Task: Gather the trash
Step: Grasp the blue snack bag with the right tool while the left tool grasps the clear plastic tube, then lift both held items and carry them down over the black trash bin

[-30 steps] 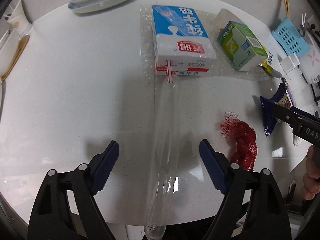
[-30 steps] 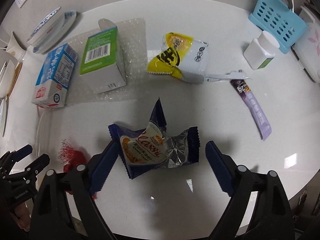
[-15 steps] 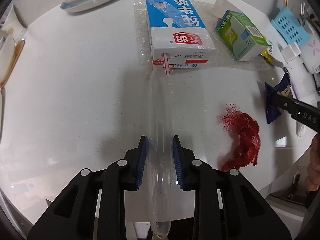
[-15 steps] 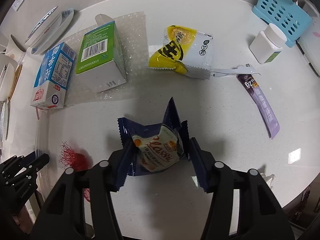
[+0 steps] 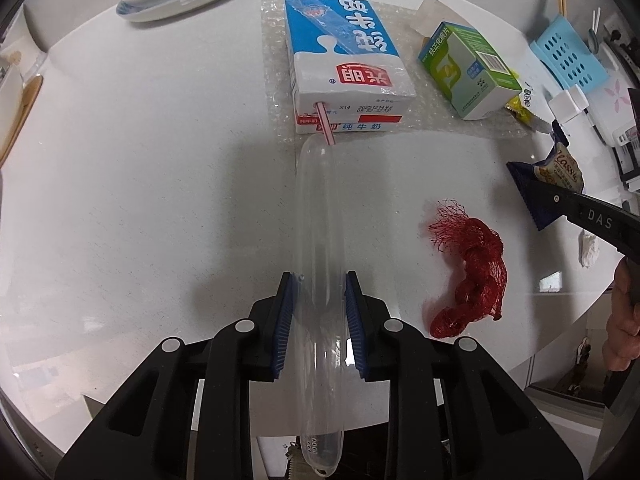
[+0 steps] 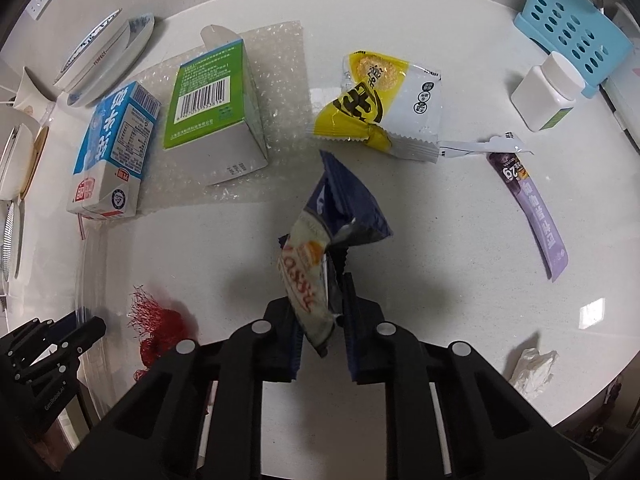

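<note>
We see two grasps just completed. A second ago both pairs of fingers stood wide apart; half a second ago they were closing in. Now the left gripper (image 5: pixel 319 304) is clamped across the clear air pillow (image 5: pixel 318 240), a long transparent tube whose far end lies just beside the straw of the milk carton (image 5: pixel 344 68), and whose near end overhangs the edge of the white table (image 5: pixel 140 184). The right gripper (image 6: pixel 322 316) is pinched on the blue snack wrapper (image 6: pixel 320 256), which has gone from lying flat and spread to standing crumpled, and, by our reading, raised off the tabletop. We judge that both pieces are secured and ready to carry off. Uncollected items remain: the red mesh net (image 5: pixel 472 276), green box (image 6: pixel 212 108), yellow packet (image 6: pixel 380 104), purple sachet (image 6: pixel 532 216) and crumpled tissue (image 6: pixel 530 366).
</note>
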Action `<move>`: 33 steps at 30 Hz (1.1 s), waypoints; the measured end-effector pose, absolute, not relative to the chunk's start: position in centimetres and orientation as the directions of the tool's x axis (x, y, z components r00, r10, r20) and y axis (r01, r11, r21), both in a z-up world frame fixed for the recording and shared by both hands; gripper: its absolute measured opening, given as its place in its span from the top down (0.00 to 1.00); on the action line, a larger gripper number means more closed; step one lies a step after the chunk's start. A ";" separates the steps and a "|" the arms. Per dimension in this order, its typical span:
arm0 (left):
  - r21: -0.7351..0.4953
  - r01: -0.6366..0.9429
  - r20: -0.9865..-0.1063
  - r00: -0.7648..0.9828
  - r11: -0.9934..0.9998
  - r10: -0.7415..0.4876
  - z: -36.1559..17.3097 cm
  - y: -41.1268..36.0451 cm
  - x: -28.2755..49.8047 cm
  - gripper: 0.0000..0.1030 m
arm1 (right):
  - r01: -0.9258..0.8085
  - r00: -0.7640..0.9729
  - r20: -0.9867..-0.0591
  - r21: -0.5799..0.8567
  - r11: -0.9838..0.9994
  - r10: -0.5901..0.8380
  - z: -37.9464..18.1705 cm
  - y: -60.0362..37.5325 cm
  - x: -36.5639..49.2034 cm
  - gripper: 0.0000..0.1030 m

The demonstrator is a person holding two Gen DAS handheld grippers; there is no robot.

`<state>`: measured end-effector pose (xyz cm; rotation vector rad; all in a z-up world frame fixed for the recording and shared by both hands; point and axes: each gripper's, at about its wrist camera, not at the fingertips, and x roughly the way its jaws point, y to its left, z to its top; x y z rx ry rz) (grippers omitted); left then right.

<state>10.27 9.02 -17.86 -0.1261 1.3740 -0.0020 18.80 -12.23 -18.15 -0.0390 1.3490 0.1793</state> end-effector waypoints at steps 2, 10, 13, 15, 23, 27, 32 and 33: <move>-0.091 -0.069 -0.976 0.205 0.993 -0.075 -17.4 9.1 10.0 0.76 | -0.148 0.220 -0.970 0.074 0.986 0.106 -17.8 -12.3 18.3 0.85; -0.096 -0.051 -0.964 0.252 0.994 -0.081 -15.2 8.8 9.7 0.76 | -0.132 0.271 -0.956 0.080 0.988 0.114 -15.2 -13.4 16.7 0.85; -0.101 -0.047 -0.959 0.271 0.994 -0.085 -14.1 8.6 9.1 0.76 | -0.129 0.291 -0.949 0.085 0.988 0.120 -14.3 -14.2 15.6 0.85; -0.100 -0.046 -0.955 0.285 0.994 -0.083 -13.4 8.3 8.7 0.76 | -0.131 0.305 -0.944 0.088 0.987 0.125 -13.5 -14.7 14.9 0.85; -0.103 -0.079 -0.939 0.336 0.992 -0.071 -10.3 6.5 5.5 0.76 | -0.192 0.353 -0.921 0.100 0.976 0.163 -10.4 -16.2 11.6 0.85; -0.102 -0.086 -0.932 0.357 0.991 -0.065 -9.1 4.6 3.6 0.76 | -0.216 0.375 -0.908 0.111 0.970 0.187 -9.0 -17.8 9.2 0.85; -0.105 -0.091 -0.926 0.372 0.990 -0.064 -8.4 2.0 1.3 0.76 | -0.233 0.390 -0.897 0.122 0.965 0.207 -7.8 -19.7 6.4 0.85; -0.108 -0.092 -0.925 0.375 0.990 -0.066 -8.2 1.6 0.8 0.76 | -0.236 0.393 -0.895 0.124 0.964 0.211 -7.5 -20.1 5.7 0.85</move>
